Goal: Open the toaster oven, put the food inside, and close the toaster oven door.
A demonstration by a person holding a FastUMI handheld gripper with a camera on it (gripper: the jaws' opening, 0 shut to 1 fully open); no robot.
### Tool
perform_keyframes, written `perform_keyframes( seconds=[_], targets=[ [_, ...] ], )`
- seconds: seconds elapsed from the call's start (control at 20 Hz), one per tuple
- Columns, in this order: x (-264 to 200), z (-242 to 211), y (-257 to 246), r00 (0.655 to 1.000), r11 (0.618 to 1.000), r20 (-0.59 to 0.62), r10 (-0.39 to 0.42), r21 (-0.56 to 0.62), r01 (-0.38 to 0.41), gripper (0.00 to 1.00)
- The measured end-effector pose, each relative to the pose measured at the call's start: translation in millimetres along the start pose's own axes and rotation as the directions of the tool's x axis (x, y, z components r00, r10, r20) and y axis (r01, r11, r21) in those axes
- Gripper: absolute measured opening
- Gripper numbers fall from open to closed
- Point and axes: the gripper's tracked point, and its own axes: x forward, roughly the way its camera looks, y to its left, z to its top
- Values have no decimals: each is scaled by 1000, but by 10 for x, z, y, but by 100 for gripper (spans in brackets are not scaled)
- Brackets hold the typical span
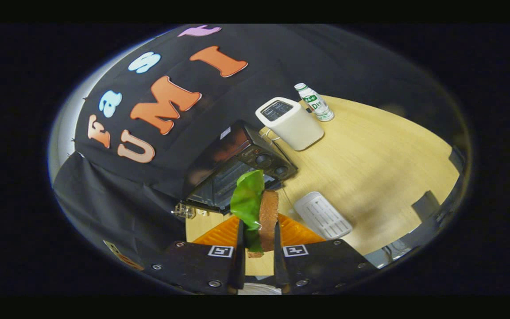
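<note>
My tool (257,248) is pinching the food (259,210), a sandwich-like stack held on edge: a green lettuce leaf (247,199) on the left face, a brown bread slice (268,212) on the right. Both fingers press on its lower part, one on each side. It hangs just ahead of the fingers, clear of the desk (370,164).

Left to right from here:
- Toaster oven (237,168), dark, beyond and slightly left of the food. Its door looks dropped open toward me, rack visible inside; two knobs on its right panel. The food's top edge overlaps the opening from my angle, but I judge it is not yet inside.
- Orange tray or mat (297,232) under the fingers on both sides.
- White ribbed slab (323,215) lying flat on the desk, just right of the food.
- White boxy appliance (290,123) standing behind the oven's right end.
- Small bottle (314,102) with a green label, upright just beyond that appliance.

Handling judgement: light, soft, easily crushed. Bread gives under pressure; the leaf is limp and slick, and could slide out sideways. Holding low across both faces seems right; squeeze only enough to hold. Keep it on edge and release gently on the rack.
</note>
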Motion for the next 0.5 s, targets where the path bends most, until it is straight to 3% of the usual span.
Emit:
perform_keyframes(
  seconds=[0.25,0.5],
  targets=[
    [459,-274,337,996,982,45,73,172,-80,26],
    [1079,-381,602,993,948,93,76,302,-101,26]
  ],
)
